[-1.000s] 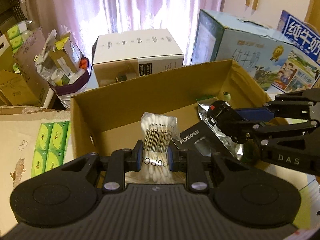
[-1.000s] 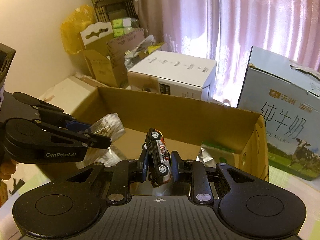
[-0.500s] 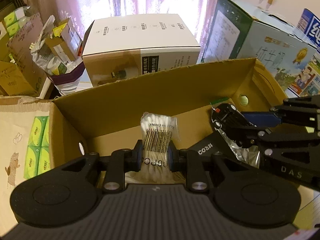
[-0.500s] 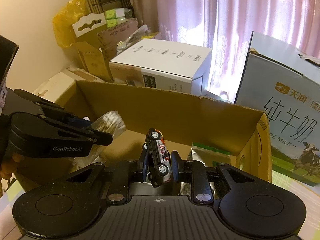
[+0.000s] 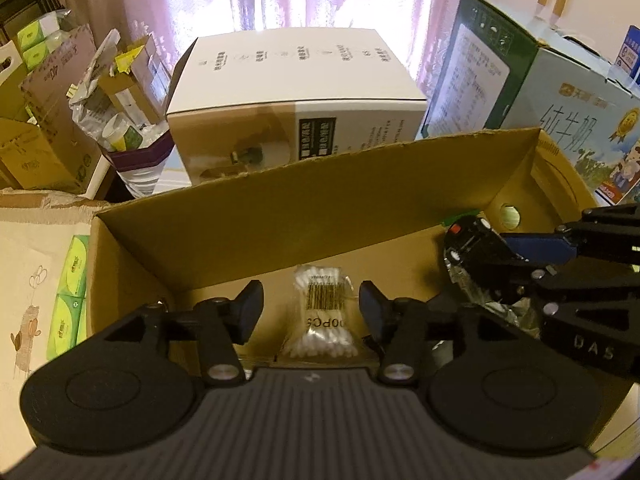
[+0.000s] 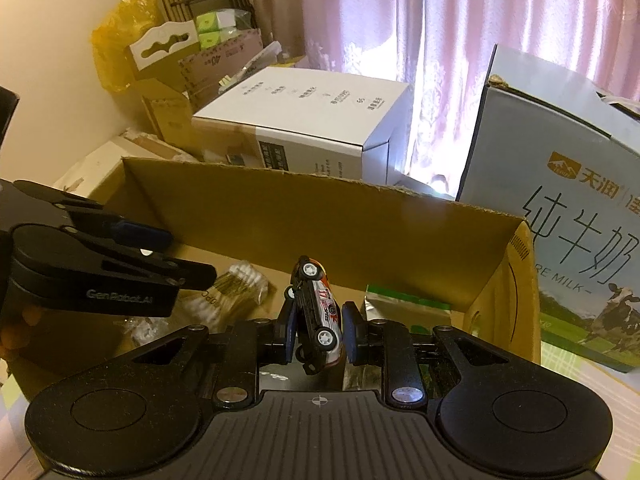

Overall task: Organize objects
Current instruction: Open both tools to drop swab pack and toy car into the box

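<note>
An open cardboard box (image 5: 304, 196) (image 6: 280, 204) fills the middle of both views. My left gripper (image 5: 311, 303) hangs over it with its jaws opening, and both pads stand clear of the bag of cotton swabs (image 5: 322, 316) (image 6: 236, 284), which sits between them, lower in the box. My right gripper (image 6: 317, 326) is shut on a small toy car (image 6: 318, 312) that stands on end, white and orange with black. In the left wrist view the same car (image 5: 474, 236) shows at the right, held over the box.
A silver foil pouch with a green top (image 6: 404, 304) lies in the box's right part. Behind the box stand a white carton (image 5: 296, 92) and a milk carton (image 6: 560, 216). Open boxes of clutter (image 5: 80, 112) crowd the back left.
The left gripper's jaws have parted and the cotton swab bag has left them and dropped lower into the box. Both grippers came closer to the box. The right one still holds the car.
</note>
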### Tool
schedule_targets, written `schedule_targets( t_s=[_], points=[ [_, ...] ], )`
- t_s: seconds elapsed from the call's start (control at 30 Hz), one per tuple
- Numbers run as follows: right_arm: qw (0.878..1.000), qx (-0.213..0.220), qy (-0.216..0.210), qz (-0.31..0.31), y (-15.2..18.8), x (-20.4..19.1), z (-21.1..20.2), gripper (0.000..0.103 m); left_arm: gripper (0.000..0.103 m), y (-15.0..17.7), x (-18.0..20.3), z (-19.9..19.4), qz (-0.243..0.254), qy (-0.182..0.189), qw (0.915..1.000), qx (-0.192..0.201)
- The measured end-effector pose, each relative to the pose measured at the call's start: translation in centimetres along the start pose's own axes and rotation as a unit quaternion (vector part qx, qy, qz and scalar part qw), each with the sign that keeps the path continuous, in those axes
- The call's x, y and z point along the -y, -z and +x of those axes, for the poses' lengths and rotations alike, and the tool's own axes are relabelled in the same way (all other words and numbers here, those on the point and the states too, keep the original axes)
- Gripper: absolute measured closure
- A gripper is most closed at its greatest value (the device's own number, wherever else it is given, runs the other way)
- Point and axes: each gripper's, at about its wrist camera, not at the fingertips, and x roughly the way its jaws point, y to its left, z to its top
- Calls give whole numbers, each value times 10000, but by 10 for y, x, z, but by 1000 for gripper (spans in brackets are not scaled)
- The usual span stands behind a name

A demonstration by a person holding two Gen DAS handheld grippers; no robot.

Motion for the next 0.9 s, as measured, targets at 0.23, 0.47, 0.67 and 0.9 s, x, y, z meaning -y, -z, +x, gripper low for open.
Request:
schedule_targets(
  t_s=[0.23, 0.47, 0.67, 0.9],
  points=[
    [10000, 10, 4, 89, -2, 1, 9, 82, 45, 1, -2, 0, 98, -89, 9999, 23],
    [9985, 417, 177, 324, -4, 4, 4, 70, 40, 1, -5, 1, 164, -124, 9998, 14],
    [9971, 546, 160, 503, 0, 10, -13, 49, 29, 4, -4, -5, 291, -168, 9994, 75],
    [9958, 616, 118, 661, 14, 11, -36, 47, 20, 10, -5, -23, 375, -65, 9990, 224]
  ],
)
